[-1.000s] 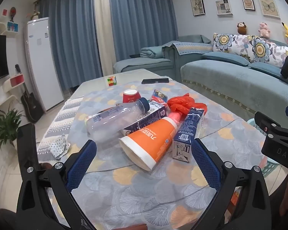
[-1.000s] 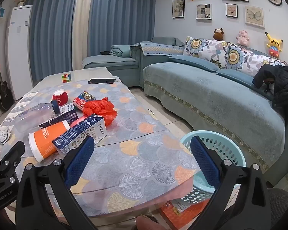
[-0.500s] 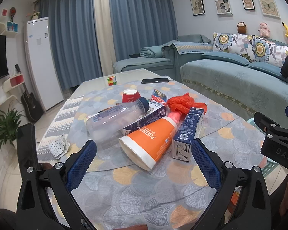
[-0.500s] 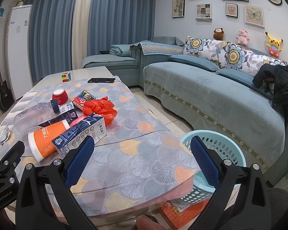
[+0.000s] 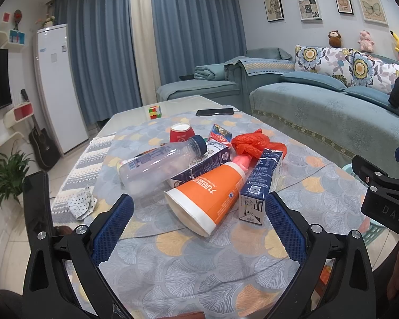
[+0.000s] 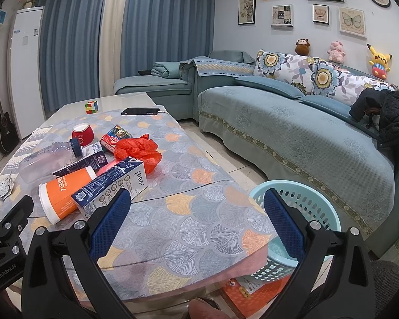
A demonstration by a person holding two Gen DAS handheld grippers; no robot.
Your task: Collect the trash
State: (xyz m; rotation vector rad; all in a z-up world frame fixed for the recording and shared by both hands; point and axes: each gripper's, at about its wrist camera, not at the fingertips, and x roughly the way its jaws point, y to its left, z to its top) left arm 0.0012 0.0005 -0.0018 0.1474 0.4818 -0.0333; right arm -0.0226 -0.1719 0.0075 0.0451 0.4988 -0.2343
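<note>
Trash lies in a heap on the table: an orange paper cup (image 5: 207, 199) on its side, a blue milk carton (image 5: 260, 183), a clear plastic bottle (image 5: 159, 164), a second dark carton (image 5: 202, 167), a red plastic bag (image 5: 252, 143), a red cup (image 5: 181, 133) and a small snack box (image 5: 220, 133). My left gripper (image 5: 199, 223) is open just short of the orange cup, holding nothing. My right gripper (image 6: 196, 218) is open over the table's near right corner, with the milk carton (image 6: 111, 183) at its left finger. The light blue basket (image 6: 300, 212) stands on the floor beside the table.
A Rubik's cube (image 5: 154, 111) and a black phone (image 5: 214, 112) lie at the table's far end, and a crumpled dotted cloth (image 5: 81, 204) near its left edge. The teal sofa (image 6: 292, 127) runs along the right. An orange box (image 6: 255, 292) lies under the basket.
</note>
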